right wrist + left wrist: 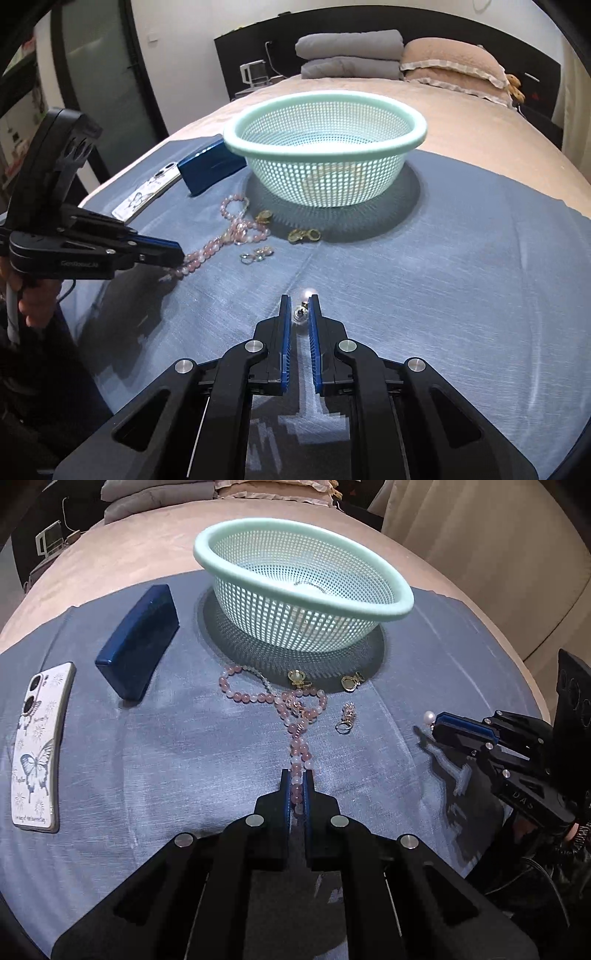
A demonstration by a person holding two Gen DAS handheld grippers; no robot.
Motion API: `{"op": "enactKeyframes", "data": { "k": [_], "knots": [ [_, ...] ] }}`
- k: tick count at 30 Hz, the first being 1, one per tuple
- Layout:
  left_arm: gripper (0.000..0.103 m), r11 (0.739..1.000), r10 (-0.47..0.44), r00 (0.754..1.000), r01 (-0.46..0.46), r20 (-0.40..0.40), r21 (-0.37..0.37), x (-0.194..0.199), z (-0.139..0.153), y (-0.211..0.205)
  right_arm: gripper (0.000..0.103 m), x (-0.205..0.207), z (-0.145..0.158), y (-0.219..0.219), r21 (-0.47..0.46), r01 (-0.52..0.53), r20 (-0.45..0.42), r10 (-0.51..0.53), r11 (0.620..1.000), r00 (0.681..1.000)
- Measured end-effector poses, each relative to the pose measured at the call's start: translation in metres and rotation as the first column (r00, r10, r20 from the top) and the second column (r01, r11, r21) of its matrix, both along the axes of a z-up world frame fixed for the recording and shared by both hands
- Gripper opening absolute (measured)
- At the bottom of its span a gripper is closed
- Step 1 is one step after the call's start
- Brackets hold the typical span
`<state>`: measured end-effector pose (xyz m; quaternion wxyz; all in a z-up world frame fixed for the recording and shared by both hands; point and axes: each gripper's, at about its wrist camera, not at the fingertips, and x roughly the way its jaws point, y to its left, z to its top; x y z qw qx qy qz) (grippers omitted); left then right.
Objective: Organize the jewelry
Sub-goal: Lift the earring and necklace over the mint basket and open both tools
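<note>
A pink bead necklace (275,698) lies on the blue cloth (166,746) in front of a mint green mesh basket (303,587). My left gripper (296,779) is shut on the near end of the necklace; it also shows in the right wrist view (177,254). My right gripper (299,301) is shut on a pearl earring (301,314); the pearl (429,715) shows at its tip in the left wrist view. Two gold clasps (297,677) (352,681) and a small crystal earring (347,716) lie near the basket.
A dark blue jewelry box (140,642) and a phone in a butterfly case (37,746) lie left on the cloth. The cloth covers a bed with pillows (450,66) and folded grey blankets (351,55) at the far end.
</note>
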<state>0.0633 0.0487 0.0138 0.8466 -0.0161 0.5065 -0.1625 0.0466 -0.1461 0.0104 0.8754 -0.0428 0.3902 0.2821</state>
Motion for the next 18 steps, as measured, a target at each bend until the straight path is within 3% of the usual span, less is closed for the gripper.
{"op": "enactKeyframes", "data": {
  "k": [9, 18],
  "knots": [
    [0.006, 0.993, -0.022, 0.985, 0.003, 0.168, 0.114, -0.014, 0.069, 0.007, 0.009, -0.001, 0.037, -0.015, -0.003, 0.009, 0.092, -0.009, 1.0, 0.996],
    [0.006, 0.986, -0.074, 0.932, 0.015, 0.355, 0.165, 0.015, 0.157, -0.007, 0.009, 0.01, 0.078, -0.019, 0.001, 0.008, 0.201, -0.008, 1.0, 0.979]
  ]
}}
